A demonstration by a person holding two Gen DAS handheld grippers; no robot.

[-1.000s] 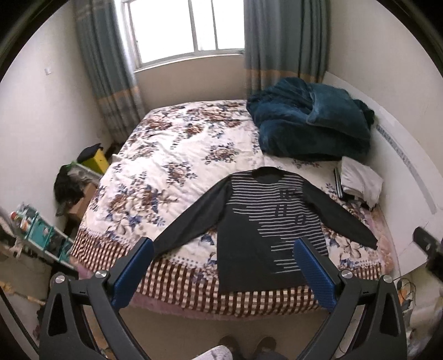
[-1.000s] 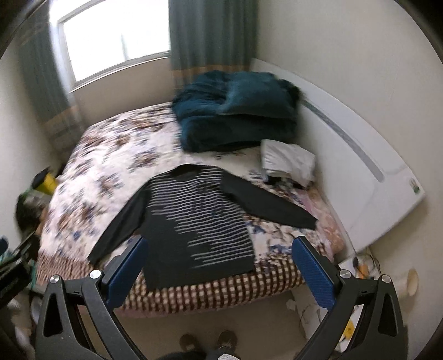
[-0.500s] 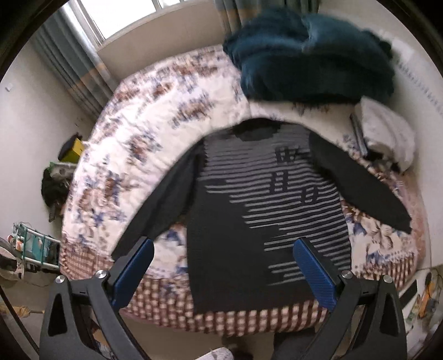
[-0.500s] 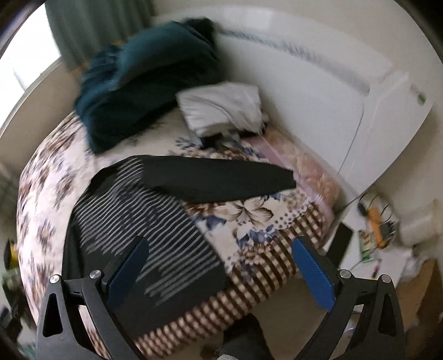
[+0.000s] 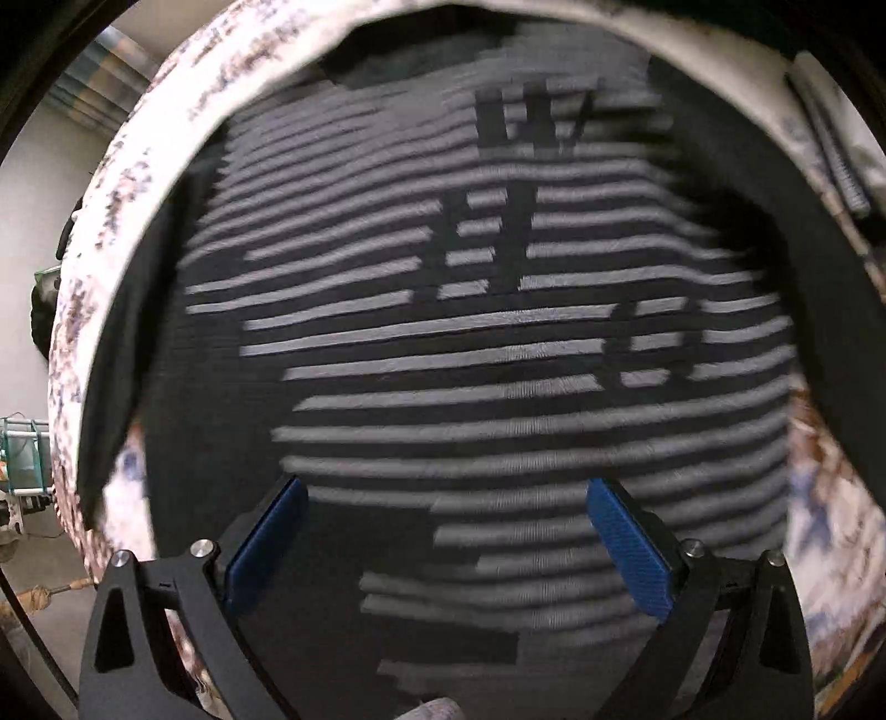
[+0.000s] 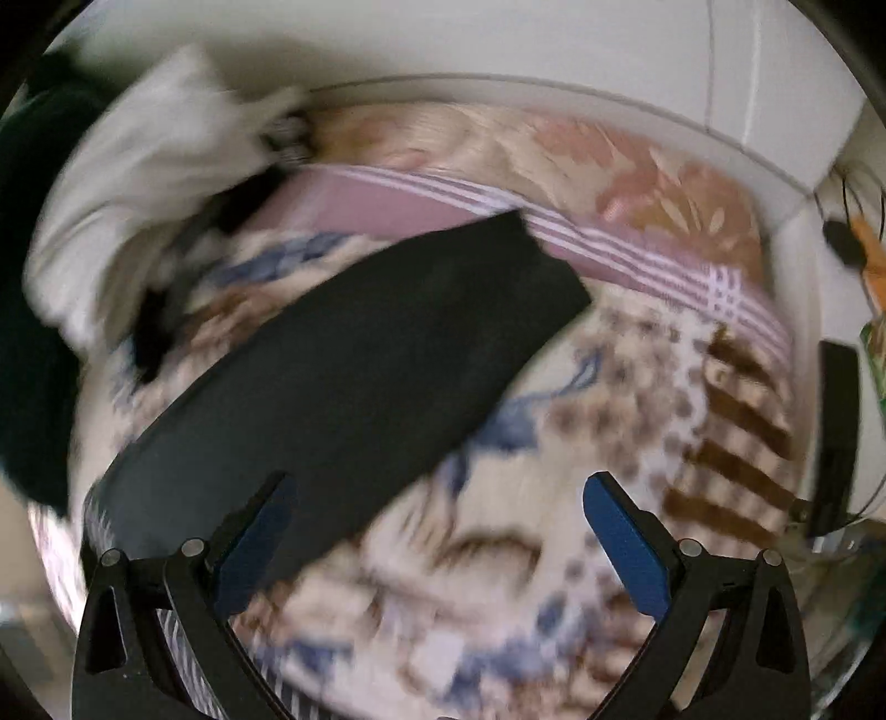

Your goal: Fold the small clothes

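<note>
My left gripper (image 5: 443, 526) has its two blue-padded black fingers (image 5: 266, 545) spread wide with nothing between them, and I cannot tell whether the pad tips touch the cloth or hang just above it. Right under and beyond them lies the dark long-sleeved top with pale grey horizontal stripes (image 5: 498, 343), spread flat and filling nearly the whole left wrist view; blocky dark letter shapes break the stripes on its upper half, and its plain dark sleeve runs down the left side over the white floral bedspread (image 5: 111, 221). Past the bedspread's left rim I make out a strip of pale wall and a teal rack (image 5: 22, 459) low down. My right gripper (image 6: 440, 531) is likewise opened wide and holds nothing; its left finger (image 6: 255, 554) sits over or just beside the edge of the top's plain black sleeve (image 6: 354, 360), though the blur keeps me from saying whether they touch. That sleeve stretches diagonally away from the fingers, its cuff ending near a pink band with white stripes (image 6: 609, 243) along the far side of the bed. To the right of the sleeve the bedspread shows blue flowers and a brown checked border (image 6: 736, 410). Farther left lies a blurred white bundle of cloth (image 6: 144, 183), and beyond everything stands a white headboard panel (image 6: 554, 50).
</note>
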